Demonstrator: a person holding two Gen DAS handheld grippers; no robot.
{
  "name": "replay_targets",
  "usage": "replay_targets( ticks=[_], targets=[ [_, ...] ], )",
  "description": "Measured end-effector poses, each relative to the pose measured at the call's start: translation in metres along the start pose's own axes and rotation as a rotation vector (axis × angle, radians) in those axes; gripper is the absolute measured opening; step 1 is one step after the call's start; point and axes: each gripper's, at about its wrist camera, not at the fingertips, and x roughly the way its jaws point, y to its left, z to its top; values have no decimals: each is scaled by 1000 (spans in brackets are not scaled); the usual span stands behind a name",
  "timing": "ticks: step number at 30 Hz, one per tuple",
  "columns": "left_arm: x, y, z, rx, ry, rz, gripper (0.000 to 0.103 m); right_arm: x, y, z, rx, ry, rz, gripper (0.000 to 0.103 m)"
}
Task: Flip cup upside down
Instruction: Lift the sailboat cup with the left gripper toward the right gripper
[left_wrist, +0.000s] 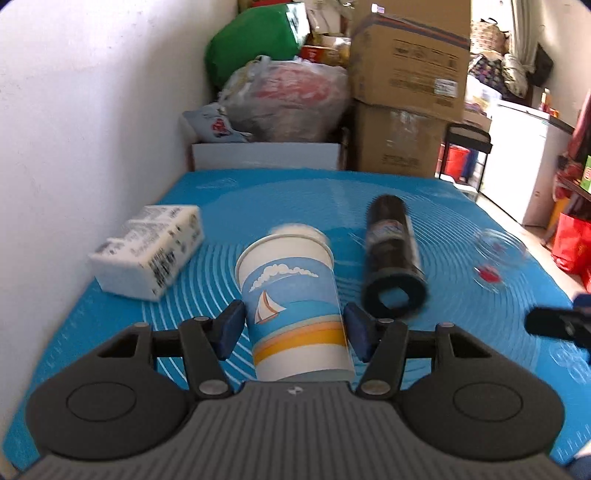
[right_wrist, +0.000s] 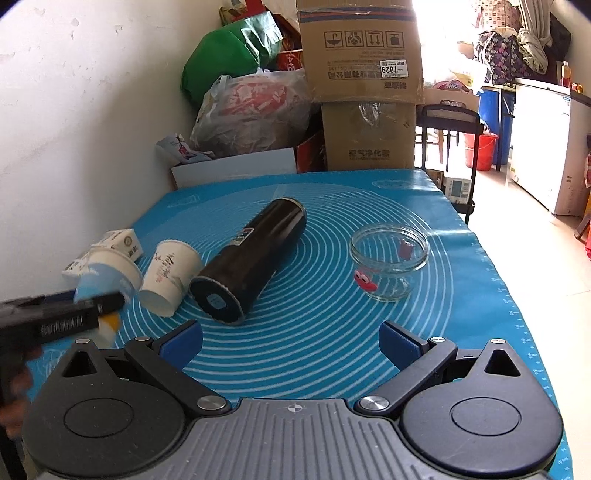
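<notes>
Paper cup (left_wrist: 295, 306), tapered, sailboat print, clamped between blue pads of left gripper (left_wrist: 293, 330), fingers closed onto its waxy sides, lifted above blue ringed silicone mat (left_wrist: 461, 332) on worktop. Right gripper (right_wrist: 290, 345) spread wide, holding nothing. Second paper cup (right_wrist: 168, 277) on its side beside glossy black cylindrical flask (right_wrist: 251, 260), also lying down. Round clear glass bowl (right_wrist: 388, 260) well apart, upright.

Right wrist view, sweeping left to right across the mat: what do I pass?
Sailboat cup between the left tongs → second paper cup on its side → black flask lying down → glass jar upright, near the mat's right edge.
</notes>
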Motion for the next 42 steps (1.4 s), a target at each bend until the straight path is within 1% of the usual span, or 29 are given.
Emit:
replay_targets(
  ticks=[5,13,15,19,22,24,26,27,29,34,42],
  targets=[
    [-5,-15,-18,-8,42,-27,60,-9,0,-9,-25,17,-2,103],
    [-6,-36,-40,5,94,-48,60,-15,-6,-23,-34,49,-3,103],
    [-7,-40,-44,19,81,-39,60,-15,-7,-26,-35,53,-4,103],
    [-8,-43,-45,32,78,-30,61,-16,-9,-28,-34,57,-4,103],
    [-8,-41,-44,20,85,-32,64,-18,-9,-27,-36,55,-2,103],
    [-7,-39,-44,8,89,-22,69,-18,-8,-27,-37,55,0,103],
    [-7,-37,-42,4,91,-22,71,-18,-8,-27,-37,54,4,103],
    [-7,-36,-42,2,94,-22,78,-18,-8,-26,-36,54,6,103],
    [-8,-34,-42,-9,89,-25,83,-19,-8,-26,-37,54,6,103],
    [-9,-36,-42,2,89,-14,83,-20,-8,-26,-32,52,10,103],
    [-12,-36,-38,8,77,-24,83,-23,-8,-25,-33,48,11,103]
  ],
)
